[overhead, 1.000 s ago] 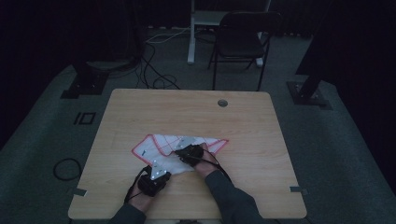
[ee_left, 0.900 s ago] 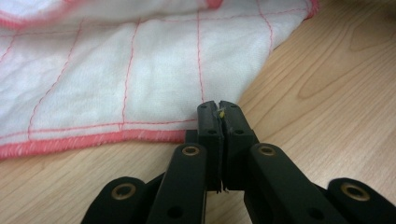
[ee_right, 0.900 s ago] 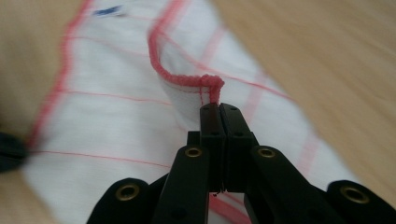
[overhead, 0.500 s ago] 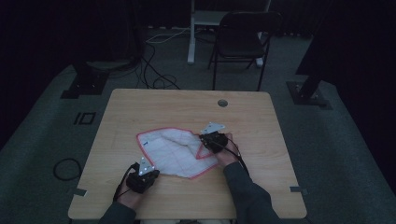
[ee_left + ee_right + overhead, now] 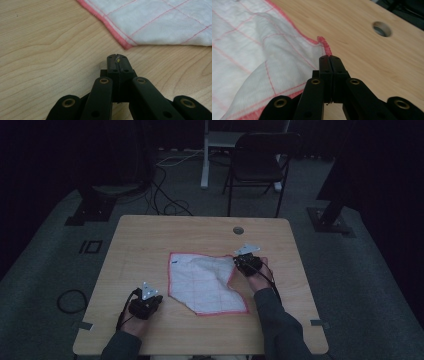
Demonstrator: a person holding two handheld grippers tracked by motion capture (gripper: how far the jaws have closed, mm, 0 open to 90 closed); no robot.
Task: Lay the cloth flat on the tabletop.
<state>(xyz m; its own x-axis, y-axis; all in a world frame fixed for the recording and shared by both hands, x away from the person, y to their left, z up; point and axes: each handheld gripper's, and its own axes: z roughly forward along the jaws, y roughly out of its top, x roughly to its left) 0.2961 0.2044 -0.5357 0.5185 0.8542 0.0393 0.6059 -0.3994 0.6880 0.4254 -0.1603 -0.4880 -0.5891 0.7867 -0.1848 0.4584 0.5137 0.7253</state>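
Note:
A white cloth (image 5: 205,282) with a red hem and thin red grid lines lies spread on the wooden table (image 5: 150,240). My right gripper (image 5: 238,262) is at the cloth's far right corner. In the right gripper view its jaws (image 5: 329,59) are shut on the red hem, and the cloth (image 5: 249,50) rises in a fold to the left. My left gripper (image 5: 159,298) rests near the table's front left, just off the cloth's near left corner. Its tips (image 5: 117,57) are shut with no cloth between them, and the cloth's corner (image 5: 127,46) lies a little ahead.
A round cable hole (image 5: 238,230) (image 5: 382,28) sits in the table beyond the right gripper. A dark chair (image 5: 260,160) and cables (image 5: 165,195) are on the floor behind the table. A cable loop (image 5: 70,300) lies left of it.
The cloth was bunched with both grippers on it; now it lies spread. My right gripper pulled its corner to the far right. My left gripper drew back to the front left, off the cloth.

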